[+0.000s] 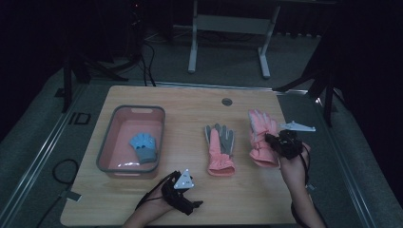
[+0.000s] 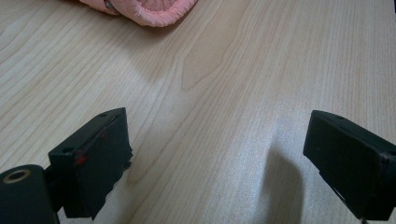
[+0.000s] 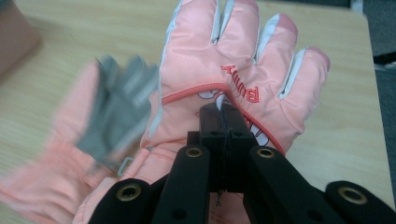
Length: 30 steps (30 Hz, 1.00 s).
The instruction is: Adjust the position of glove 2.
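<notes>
A pink winter glove (image 1: 260, 128) lies back-up at the table's right, and my right gripper (image 1: 273, 140) is shut on its fabric near the cuff. In the right gripper view the black jaws (image 3: 223, 119) meet on the glove (image 3: 243, 56) below its red lettering, with its fingers spread beyond. The matching pink glove (image 1: 220, 149), grey palm up, lies to its left and looks blurred in the right gripper view (image 3: 116, 107). My left gripper (image 1: 190, 199) rests near the front edge, open (image 2: 217, 158) over bare wood, with a pink cuff (image 2: 154, 9) ahead.
A pink bin (image 1: 111, 142) stands at the left with a blue glove (image 1: 144, 146) inside. A round cable hole (image 1: 226, 101) sits at the table's far middle. A desk frame stands on the floor beyond the table.
</notes>
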{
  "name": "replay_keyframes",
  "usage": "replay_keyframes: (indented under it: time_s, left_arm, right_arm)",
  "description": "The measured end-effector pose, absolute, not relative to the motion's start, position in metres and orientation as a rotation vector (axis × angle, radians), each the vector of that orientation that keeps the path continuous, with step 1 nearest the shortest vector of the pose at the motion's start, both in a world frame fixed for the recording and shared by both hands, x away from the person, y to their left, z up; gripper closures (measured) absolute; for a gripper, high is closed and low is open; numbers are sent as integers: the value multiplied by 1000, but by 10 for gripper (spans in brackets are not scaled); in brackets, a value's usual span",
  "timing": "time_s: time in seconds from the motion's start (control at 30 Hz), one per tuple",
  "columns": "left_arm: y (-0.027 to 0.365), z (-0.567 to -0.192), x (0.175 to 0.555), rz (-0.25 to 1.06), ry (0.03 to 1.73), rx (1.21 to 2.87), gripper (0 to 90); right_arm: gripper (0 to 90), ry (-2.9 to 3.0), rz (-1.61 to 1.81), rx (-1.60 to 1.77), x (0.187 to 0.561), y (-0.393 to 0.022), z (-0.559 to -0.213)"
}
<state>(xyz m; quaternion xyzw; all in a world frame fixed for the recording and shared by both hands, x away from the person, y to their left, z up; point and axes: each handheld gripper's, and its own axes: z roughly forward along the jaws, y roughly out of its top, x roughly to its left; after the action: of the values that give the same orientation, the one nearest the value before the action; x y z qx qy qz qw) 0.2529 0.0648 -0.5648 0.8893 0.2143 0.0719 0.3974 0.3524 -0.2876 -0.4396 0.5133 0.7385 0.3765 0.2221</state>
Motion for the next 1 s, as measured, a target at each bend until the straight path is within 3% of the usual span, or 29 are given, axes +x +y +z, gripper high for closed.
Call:
replay_keyframes:
  time_s: [0.47,0.73,1.0]
  left_arm:
    - [64,-565,253,181,542,2254,76]
    - [64,-565,252,187,534,2253,75]
    - [64,-565,252,184,532,2255,76]
  right_arm:
    - [895,2062,1178,1345,348,-215,-390]
    - [895,2111,1147,1365,346,-179,-415]
    - [894,2119,1098,1430,347,-171,-449]
